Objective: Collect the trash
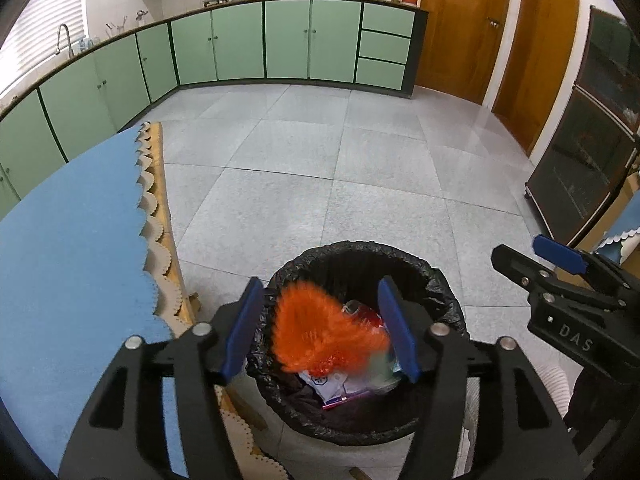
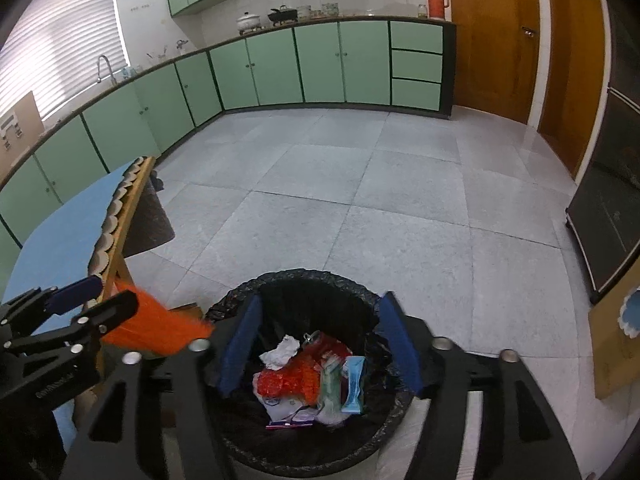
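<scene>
Both grippers stand over the trash bin, which is lined with a black bag and sits on the floor just beside the blue-covered table. The left gripper has its jaws well apart, and a blurred orange fluffy item lies between them without either pad pressing on it; it appears to be in free fall over the bin mouth. The right gripper is likewise open and holds nothing, with wrappers and crumpled paper lying in the bin below it. The main risk is that the orange item, being light and bulky, drifts toward the rim nearest the left gripper's left finger and catches on the bag edge or tips onto the floor. A second risk is a finger snagging the loose liner on withdrawal and dragging it off the rim.
</scene>
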A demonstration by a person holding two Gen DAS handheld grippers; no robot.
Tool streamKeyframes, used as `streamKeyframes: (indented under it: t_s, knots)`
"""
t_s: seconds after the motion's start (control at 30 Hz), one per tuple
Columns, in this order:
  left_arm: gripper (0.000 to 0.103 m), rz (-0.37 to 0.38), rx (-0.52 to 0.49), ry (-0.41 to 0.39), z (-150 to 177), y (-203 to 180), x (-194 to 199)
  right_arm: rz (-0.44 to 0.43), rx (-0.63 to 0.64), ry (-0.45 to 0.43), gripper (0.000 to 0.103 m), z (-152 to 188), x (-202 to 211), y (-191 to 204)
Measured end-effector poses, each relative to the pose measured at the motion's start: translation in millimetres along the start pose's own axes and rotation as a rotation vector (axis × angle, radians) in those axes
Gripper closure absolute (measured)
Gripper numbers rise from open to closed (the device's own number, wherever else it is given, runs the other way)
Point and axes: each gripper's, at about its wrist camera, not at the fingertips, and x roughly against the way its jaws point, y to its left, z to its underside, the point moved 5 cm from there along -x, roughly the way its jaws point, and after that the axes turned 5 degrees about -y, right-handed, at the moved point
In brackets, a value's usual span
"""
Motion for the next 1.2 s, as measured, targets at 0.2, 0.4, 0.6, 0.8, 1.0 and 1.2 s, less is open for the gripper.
streamKeyframes:
  t_s: [0.2, 0.4, 0.6, 0.8, 1.0, 1.2]
  knots:
    - [0.036, -0.006, 0.013, -0.033, -1, 8, 15, 0.031, 0.012, -0.018, 0.019, -3, 9, -4]
    - [0.033, -0.023, 0.016, -0.08, -7, 19, 35, 0.025, 0.013, -0.041, 0.014, -10, 25, 0]
    - [0.03, -0.037, 0.046, -0.119, -11, 35, 59, 0.008, 0.024, -0.06, 0.011, -12, 44, 10]
    - [0.019, -0.038, 0.063, -0.147, -9, 45, 85, -0.052, 0.026, -0.078, 0.006, -15, 68, 27]
    - [0.017, -0.041, 0.08, -0.186, -5, 55, 118, -0.105, 0.024, -0.094, 0.006, -16, 90, 46]
    - [0.015, -0.064, 0.084, -0.228, -1, 62, 144, -0.13, 0.057, -0.125, 0.006, -16, 117, 66]
